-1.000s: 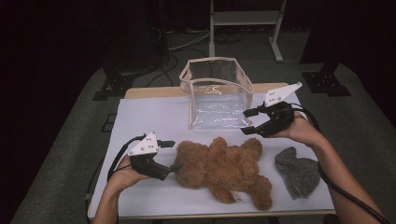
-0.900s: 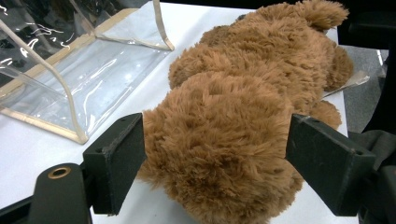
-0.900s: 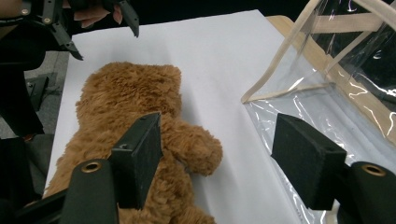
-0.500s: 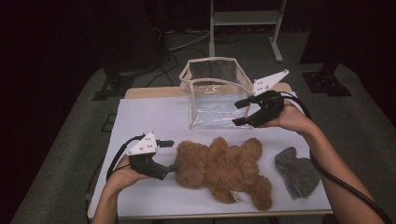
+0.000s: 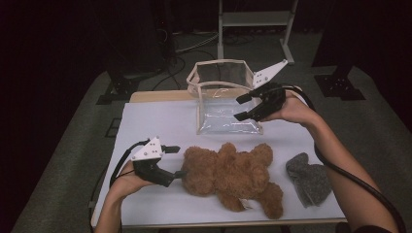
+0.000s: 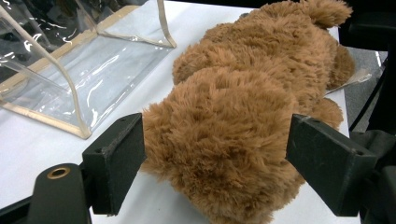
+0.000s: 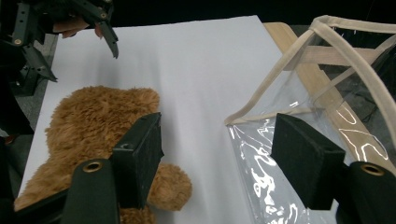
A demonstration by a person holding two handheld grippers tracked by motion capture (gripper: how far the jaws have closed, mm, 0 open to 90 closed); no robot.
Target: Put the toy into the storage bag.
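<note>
1. My left tongs [image 5: 179, 161] lay low on the white table [image 5: 160, 121] at the head end of the brown teddy bear [image 5: 233, 174]. In the left gripper view the two black jaws stood apart on either side of the bear's furry head [image 6: 219, 154]; the left jaw touched the fur, but I could not tell whether the pads pressed on it.
2. The teddy bear lay flat across the near half of the table, head toward my left tongs and legs toward the right edge.
3. My right tongs [image 5: 245, 107] hung above the table at the right front corner of the clear plastic bag [image 5: 223, 104]. Their jaws stood wide apart with nothing between them; in the right gripper view the bag's beige-trimmed edge [image 7: 280, 70] lay just beyond the right jaw.
4. The clear plastic bag stood upright and open-topped at the far middle of the table, just behind the bear.
5. A grey knitted hat [image 5: 308, 177] lay on the table near the bear's legs, by the right edge.
</note>
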